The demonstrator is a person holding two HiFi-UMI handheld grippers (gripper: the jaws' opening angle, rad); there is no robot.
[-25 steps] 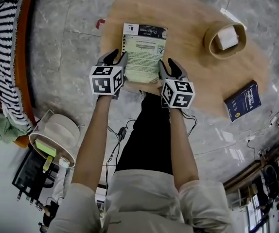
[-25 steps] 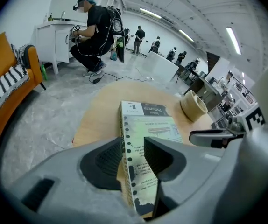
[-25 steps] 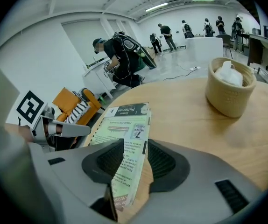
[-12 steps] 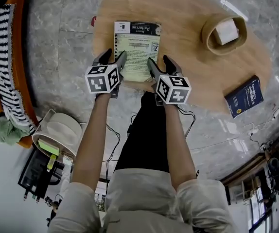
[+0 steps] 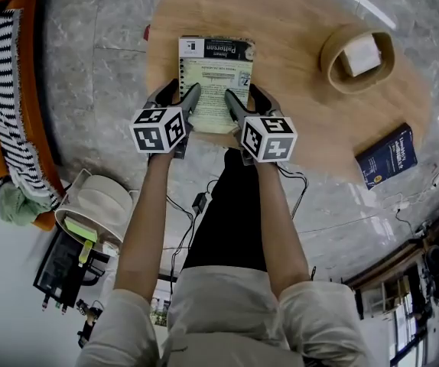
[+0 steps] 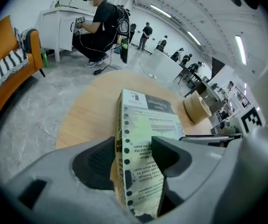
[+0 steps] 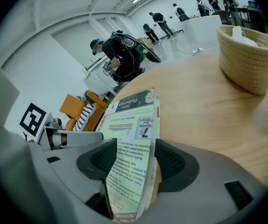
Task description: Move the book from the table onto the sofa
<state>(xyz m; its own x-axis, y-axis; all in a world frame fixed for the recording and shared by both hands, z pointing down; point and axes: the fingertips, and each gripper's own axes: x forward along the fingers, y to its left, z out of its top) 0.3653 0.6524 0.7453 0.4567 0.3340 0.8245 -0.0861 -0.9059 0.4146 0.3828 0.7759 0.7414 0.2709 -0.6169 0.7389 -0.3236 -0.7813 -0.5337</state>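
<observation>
We've got both grippers astride the pale-green paperback book, nothing clamped yet.
It lies on the oval wooden table, long axis running away from us; left gripper and right gripper gape fully over its near corners, equally close.

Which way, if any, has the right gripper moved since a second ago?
Yes: the right gripper shifted left, away from the basket, over the right edge of the book.

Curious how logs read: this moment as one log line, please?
book: on table | left hand-held gripper: open, book's near end between jaws | right hand-held gripper: open, same | grip: not yet closed
</observation>
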